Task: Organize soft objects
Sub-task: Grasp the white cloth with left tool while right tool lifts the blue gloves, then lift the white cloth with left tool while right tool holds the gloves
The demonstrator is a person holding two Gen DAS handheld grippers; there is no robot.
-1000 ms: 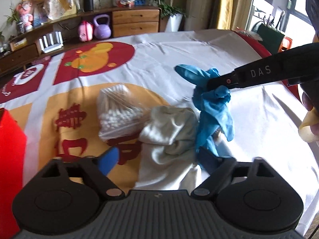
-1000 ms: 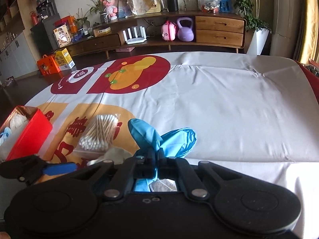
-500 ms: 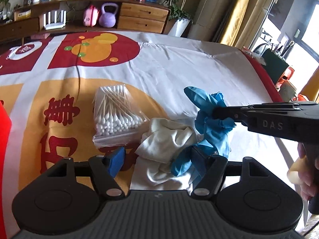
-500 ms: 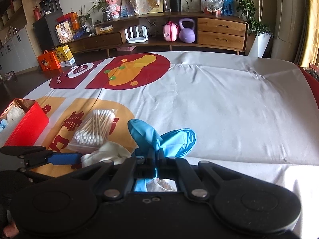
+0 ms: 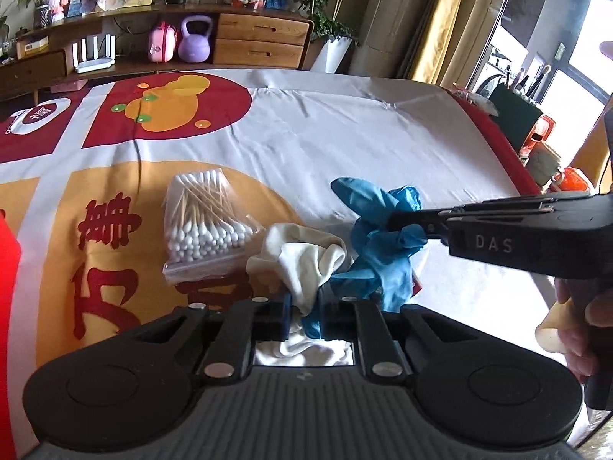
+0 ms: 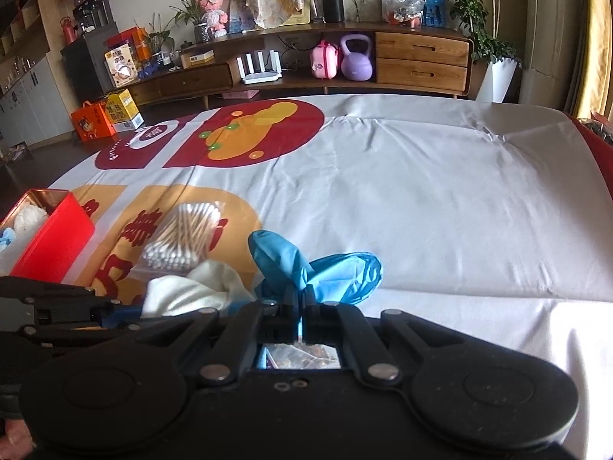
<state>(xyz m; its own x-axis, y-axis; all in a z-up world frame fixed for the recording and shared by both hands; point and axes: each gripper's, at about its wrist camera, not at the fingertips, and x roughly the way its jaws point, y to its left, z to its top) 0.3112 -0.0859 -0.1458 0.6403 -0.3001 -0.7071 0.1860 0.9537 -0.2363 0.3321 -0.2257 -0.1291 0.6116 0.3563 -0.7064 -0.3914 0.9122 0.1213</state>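
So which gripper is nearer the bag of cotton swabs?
Left. The left gripper sits just below the bag of cotton swabs; the right gripper is farther right, clamping the blue glove.

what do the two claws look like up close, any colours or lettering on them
Both are matte black plastic. Each has two round disc housings at the base, with angled link bars carrying silver rivets. The left claw has a ribbed grey deck and blue pads on its fingers. The right claw is long and narrow from the side, with pale "DAS" lettering. No cables or sleeves show.
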